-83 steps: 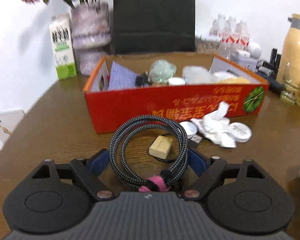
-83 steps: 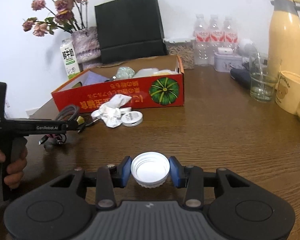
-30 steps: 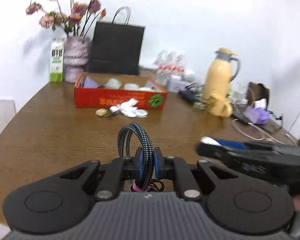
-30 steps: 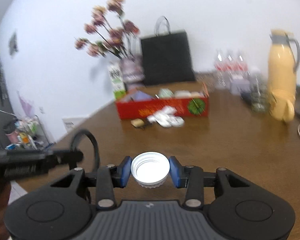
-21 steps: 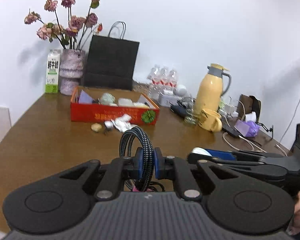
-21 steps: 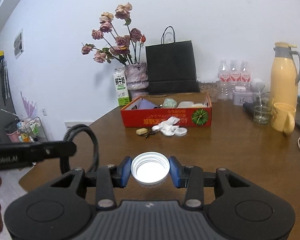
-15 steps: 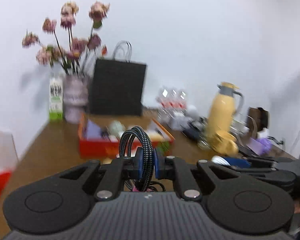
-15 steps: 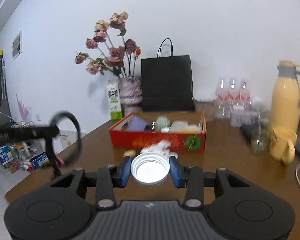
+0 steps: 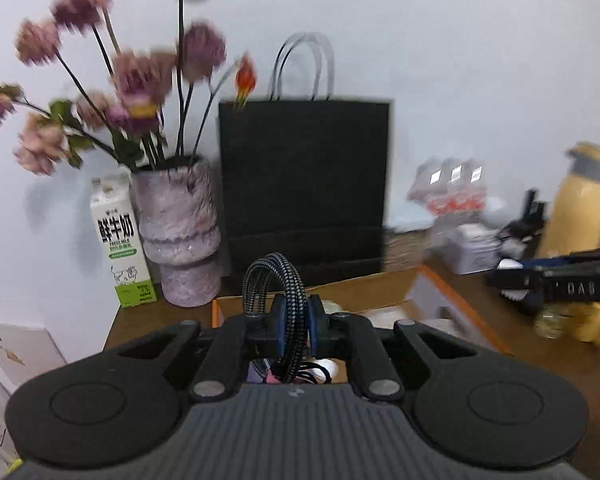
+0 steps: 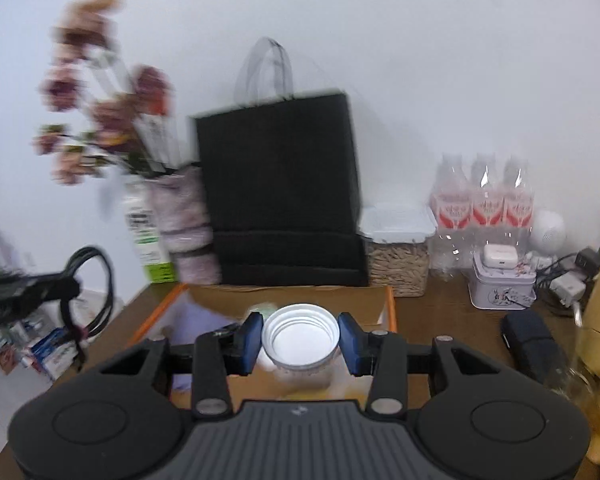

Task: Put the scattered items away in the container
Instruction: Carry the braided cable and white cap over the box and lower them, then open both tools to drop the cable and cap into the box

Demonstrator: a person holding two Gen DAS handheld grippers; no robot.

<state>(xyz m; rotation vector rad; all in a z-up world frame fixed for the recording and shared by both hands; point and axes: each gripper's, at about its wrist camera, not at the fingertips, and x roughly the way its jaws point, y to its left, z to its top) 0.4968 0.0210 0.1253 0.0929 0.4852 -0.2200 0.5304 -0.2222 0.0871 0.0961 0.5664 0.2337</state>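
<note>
My left gripper (image 9: 294,326) is shut on a coiled black-and-white braided cable (image 9: 278,280), held upright above the open orange cardboard box (image 9: 446,296). My right gripper (image 10: 300,338) is shut on a white plastic lid (image 10: 300,336), held over the same box (image 10: 390,312), which holds a purple card and other small items. The left gripper with the cable also shows at the left of the right wrist view (image 10: 66,292); the right gripper shows at the right of the left wrist view (image 9: 556,286).
Behind the box stand a black paper bag (image 9: 304,184), a vase of flowers (image 9: 178,232) and a milk carton (image 9: 120,240). To the right are water bottles (image 10: 482,196), a grain container (image 10: 398,256), a tin (image 10: 504,284), a yellow thermos (image 9: 580,208) and a glass (image 10: 592,364).
Both grippers have moved forward from well back of the table to just above the box, still holding the cable and the lid.
</note>
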